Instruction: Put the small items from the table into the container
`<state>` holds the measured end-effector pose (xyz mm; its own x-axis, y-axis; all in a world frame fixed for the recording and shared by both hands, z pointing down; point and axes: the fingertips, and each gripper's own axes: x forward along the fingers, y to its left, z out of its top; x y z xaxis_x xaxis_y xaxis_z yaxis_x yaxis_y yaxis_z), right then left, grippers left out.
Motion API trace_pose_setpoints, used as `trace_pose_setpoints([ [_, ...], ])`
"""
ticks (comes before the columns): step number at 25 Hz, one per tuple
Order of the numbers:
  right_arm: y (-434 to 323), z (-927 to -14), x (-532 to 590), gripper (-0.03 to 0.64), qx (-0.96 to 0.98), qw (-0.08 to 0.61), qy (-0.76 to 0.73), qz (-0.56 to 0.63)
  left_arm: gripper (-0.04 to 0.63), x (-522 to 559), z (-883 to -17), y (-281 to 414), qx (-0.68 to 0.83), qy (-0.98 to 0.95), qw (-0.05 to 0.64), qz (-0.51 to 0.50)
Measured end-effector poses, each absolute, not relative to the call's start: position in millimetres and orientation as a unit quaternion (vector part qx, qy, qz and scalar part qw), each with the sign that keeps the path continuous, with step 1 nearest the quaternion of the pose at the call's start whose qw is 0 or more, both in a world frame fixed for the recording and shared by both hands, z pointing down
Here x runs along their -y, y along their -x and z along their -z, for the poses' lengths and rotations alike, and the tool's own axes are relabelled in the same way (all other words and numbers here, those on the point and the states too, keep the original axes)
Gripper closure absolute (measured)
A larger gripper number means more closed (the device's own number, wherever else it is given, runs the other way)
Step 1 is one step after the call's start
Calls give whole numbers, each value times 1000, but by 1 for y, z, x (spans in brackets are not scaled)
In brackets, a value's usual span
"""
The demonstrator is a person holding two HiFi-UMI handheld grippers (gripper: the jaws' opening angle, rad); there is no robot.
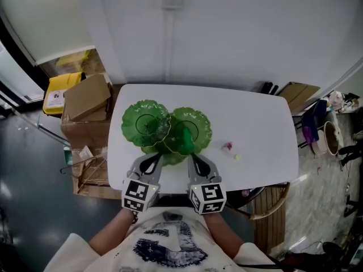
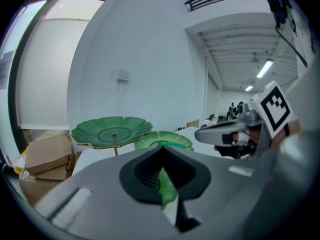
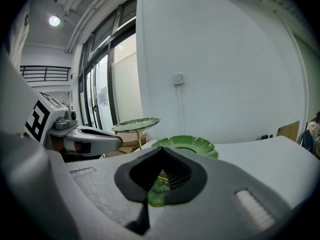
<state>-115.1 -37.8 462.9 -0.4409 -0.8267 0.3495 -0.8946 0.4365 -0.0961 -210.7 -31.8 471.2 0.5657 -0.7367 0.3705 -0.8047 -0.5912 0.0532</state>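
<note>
**Both grippers closed on the green dish**

The left gripper (image 1: 152, 162) and the right gripper (image 1: 195, 160) are side by side at the near edge of the white table (image 1: 255, 115). Each one has its jaws pressed together on the rim of the lowest front leaf of the green leaf-shaped tiered dish (image 1: 146, 121). A pink item (image 1: 227, 147) and a pale yellow item (image 1: 237, 157) lie on the table right of the dish, apart from it. Cardboard boxes (image 1: 87, 97) stand left of the table.
</note>
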Motion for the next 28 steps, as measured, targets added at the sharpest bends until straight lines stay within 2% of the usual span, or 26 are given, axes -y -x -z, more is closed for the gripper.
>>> trace_pose_setpoints([
  [17,112,-467,42,617,838,130,-510,-144,606,35,-475,203,433,-880,117,-156],
  [28,78,-471,42,617,821,131,-533,-156,606,35,-479,166,397,-896,114,-163],
])
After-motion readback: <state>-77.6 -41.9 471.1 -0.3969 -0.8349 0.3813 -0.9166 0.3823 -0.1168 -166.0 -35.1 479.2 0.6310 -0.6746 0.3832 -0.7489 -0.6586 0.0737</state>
